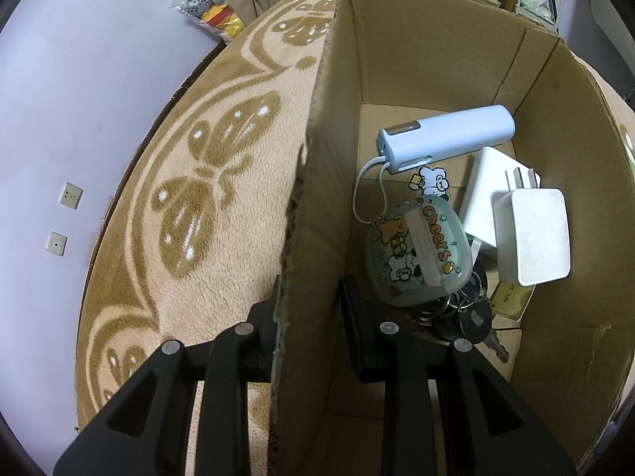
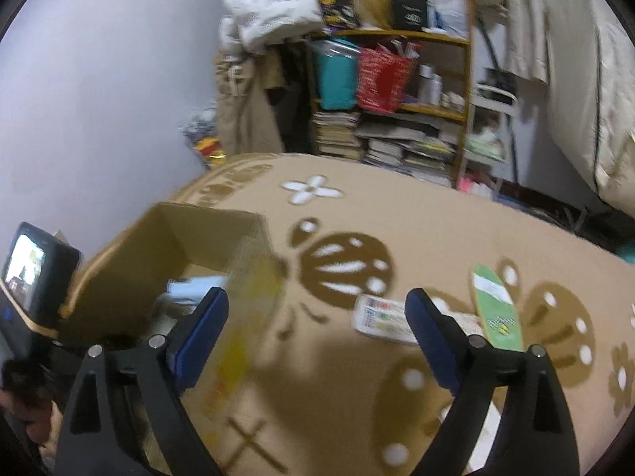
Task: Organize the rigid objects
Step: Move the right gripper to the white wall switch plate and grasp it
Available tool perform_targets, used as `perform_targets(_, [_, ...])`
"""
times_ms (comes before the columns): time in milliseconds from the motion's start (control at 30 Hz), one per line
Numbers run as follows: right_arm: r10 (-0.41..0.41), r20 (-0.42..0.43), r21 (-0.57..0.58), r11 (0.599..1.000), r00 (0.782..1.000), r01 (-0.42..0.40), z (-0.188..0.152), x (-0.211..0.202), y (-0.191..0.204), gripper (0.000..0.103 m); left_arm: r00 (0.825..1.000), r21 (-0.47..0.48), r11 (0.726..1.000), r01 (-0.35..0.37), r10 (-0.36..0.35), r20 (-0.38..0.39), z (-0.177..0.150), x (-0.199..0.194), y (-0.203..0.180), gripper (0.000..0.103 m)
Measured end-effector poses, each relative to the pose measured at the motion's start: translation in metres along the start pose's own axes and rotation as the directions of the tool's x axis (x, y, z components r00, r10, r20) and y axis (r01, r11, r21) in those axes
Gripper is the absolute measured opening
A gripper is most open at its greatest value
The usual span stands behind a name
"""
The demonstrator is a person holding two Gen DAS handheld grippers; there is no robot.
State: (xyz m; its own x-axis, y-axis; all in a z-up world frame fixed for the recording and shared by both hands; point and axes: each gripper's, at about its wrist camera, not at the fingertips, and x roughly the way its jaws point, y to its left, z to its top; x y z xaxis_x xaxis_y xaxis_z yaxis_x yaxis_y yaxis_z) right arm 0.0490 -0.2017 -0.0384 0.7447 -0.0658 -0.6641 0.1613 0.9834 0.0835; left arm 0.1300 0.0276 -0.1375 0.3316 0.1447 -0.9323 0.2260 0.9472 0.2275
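The left gripper (image 1: 309,317) is clamped narrow on the near wall of the cardboard box (image 1: 397,59), one finger outside, one inside. In the box lie a pale blue power bank (image 1: 448,135), a "Cheers" pouch (image 1: 420,250), a white charger (image 1: 532,234) and keys (image 1: 472,317). The right gripper (image 2: 317,325) stands wide, holding nothing, over the butterfly-patterned blanket (image 2: 397,214) beside the box. Only its blurred view shows a green mini skateboard (image 2: 496,309), a flat printed tin (image 2: 381,317) and the cluttered shelf (image 2: 436,79) beyond.
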Motion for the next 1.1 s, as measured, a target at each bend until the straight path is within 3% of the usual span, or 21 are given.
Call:
perform_targets(267, [-0.073,-0.073,0.086,0.993,0.995,0.08,-0.01,0.004,-0.05,0.095,1.0,0.001,1.0,-0.002,0.002,0.001,0.0,0.0,0.0,0.026])
perform_targets(533, [-0.125,-0.146,0.156,0.977,0.981,0.148,-0.04,0.01,-0.09,0.095,1.0,0.002,1.0,-0.002,0.002,0.001,0.0,0.0,-0.001,0.026])
perform_targets(833, [-0.178,-0.313,0.19,0.951,0.933,0.245,-0.062,0.033,-0.12,0.095,1.0,0.003,1.0,-0.003,0.003,0.001,0.0,0.0,-0.001,0.026])
perform_targets(967, [-0.175,-0.348,0.214,0.942,0.921,0.26,-0.071,0.039,-0.126,0.095,1.0,0.002,1.0,-0.002,0.002,0.001,0.0,0.0,-0.001,0.026])
perform_targets(1100, [-0.181,-0.39,0.202,0.94,0.903,0.276,-0.076,0.046,-0.127,0.081,1.0,0.002,1.0,-0.002,0.002,0.001,0.0,0.0,-0.001,0.026])
